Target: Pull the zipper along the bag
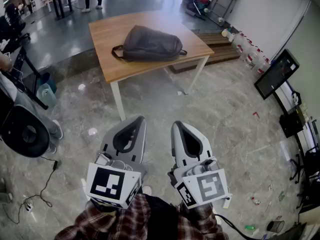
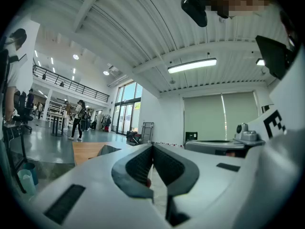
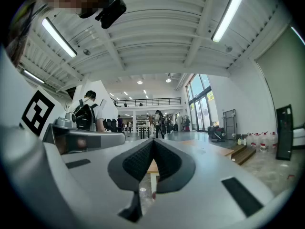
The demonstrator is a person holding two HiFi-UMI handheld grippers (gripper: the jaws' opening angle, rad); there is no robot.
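Bag (image 1: 150, 44) well beyond claws (image 1: 136, 120) (image 1: 180, 126)

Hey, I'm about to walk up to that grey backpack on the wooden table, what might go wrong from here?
The left gripper and right gripper both have fingers shut, empty; they must open before pinching a zipper pull. The grey fabric backpack lies loose on the light wooden table, so a one-gripper pull may drag it. The zipper pull is too small to see from here.
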